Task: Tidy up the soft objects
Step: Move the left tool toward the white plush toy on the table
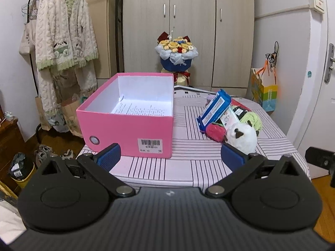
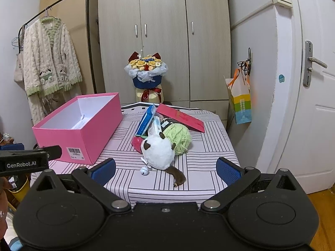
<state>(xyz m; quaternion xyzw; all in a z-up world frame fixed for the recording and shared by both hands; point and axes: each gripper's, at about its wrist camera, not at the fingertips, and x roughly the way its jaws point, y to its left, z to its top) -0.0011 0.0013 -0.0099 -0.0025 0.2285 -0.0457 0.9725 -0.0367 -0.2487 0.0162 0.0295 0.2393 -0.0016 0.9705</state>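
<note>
An open pink box [image 1: 129, 125] stands on the left of the striped table [image 1: 184, 167], holding only a printed sheet; it also shows in the right wrist view [image 2: 69, 138]. A pile of soft things lies to its right: a white plush cat [image 2: 158, 152] [image 1: 242, 138], a green yarn ball [image 2: 180, 138] [image 1: 254, 120], a red plush [image 1: 214, 131] [image 2: 137, 143] and a blue wipes pack [image 1: 215, 106] [image 2: 146, 121]. My left gripper [image 1: 170, 156] is open and empty before the box. My right gripper [image 2: 165, 170] is open and empty, just short of the cat.
A red lid [image 2: 181, 118] leans behind the yarn. Beyond the table stand a flower bouquet [image 2: 146, 71], a wardrobe [image 2: 163, 31] and a clothes rack with a robe [image 2: 48, 62]. A paper bag [image 2: 240, 102] hangs by the door on the right.
</note>
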